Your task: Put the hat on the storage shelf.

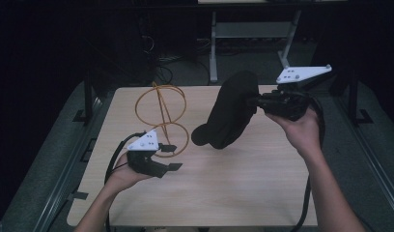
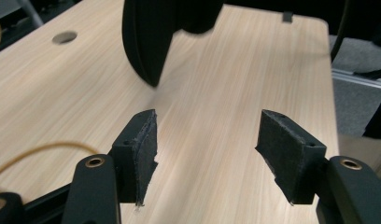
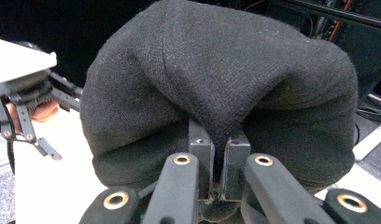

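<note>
A black cloth cap (image 1: 229, 113) hangs tilted above the middle of the wooden table (image 1: 243, 183). My right gripper (image 1: 255, 101) is shut on a fold of it from the right. In the right gripper view the jaws (image 3: 219, 144) pinch the cap's fabric (image 3: 216, 79), which bulges over them. My left gripper (image 1: 174, 156) is at the front left, low over the table and pointing right. Its jaws stand open (image 2: 207, 140) with nothing between them. In the left gripper view, the cap's lower edge (image 2: 146, 37) hangs ahead of it, apart from its pads.
A yellow wire stand (image 1: 162, 116) of two rings on a rod stands at the table's left, just behind the left gripper; its wire (image 2: 44, 148) curves beside the left jaw. The table has a round hole (image 2: 65, 37). A metal desk frame (image 1: 213, 48) stands behind.
</note>
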{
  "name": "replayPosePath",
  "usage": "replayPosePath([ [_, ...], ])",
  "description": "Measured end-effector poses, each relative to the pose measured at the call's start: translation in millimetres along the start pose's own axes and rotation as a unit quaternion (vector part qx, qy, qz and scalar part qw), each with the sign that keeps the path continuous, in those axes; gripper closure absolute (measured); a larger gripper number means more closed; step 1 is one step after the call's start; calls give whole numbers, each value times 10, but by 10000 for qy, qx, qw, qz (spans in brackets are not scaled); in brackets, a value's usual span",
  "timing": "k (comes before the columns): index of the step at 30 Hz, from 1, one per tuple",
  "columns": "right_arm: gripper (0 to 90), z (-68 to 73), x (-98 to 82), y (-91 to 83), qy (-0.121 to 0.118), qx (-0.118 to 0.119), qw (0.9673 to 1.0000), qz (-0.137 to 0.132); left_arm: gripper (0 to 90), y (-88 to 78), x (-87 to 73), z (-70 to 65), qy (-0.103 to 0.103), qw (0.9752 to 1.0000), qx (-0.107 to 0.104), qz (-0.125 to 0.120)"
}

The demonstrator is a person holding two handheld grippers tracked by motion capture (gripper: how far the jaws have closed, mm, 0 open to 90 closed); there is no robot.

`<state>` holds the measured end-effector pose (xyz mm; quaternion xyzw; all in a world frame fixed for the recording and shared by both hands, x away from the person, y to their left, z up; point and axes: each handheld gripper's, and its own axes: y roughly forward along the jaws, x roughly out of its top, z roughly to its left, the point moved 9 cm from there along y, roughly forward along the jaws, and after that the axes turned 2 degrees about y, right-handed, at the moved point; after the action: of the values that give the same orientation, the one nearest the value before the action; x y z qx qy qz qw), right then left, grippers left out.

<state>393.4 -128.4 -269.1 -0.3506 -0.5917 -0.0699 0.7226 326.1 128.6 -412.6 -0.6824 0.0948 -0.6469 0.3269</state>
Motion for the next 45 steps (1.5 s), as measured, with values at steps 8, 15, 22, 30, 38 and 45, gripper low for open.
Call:
replayPosePath([
  [8, 860, 24, 252, 189, -52, 119, 9999, 64, 365, -54, -274, 43, -209, 9996, 177, -10],
  [15, 861, 96, 491, 393, -211, 218, 9994, 170, 365, 19, -493, -10, -511, 9987, -36, -41],
  [22, 861, 232, 802, 665, -451, 409, 9978, 258, 363, 89, -569, -42, -510, 9986, -100, 66],
  [30, 861, 381, 1065, 1067, -561, 704, 9954, 330, 360, 134, -616, -51, -436, 9988, -141, 188],
  [38, 861, 444, 1139, 1460, -606, 800, 9938, 476, 350, 150, -623, -61, -369, 9990, -128, 196],
  [45, 859, 470, 1231, 1670, -662, 860, 9927, 531, 343, 237, -633, -160, -173, 9990, -257, 335],
])
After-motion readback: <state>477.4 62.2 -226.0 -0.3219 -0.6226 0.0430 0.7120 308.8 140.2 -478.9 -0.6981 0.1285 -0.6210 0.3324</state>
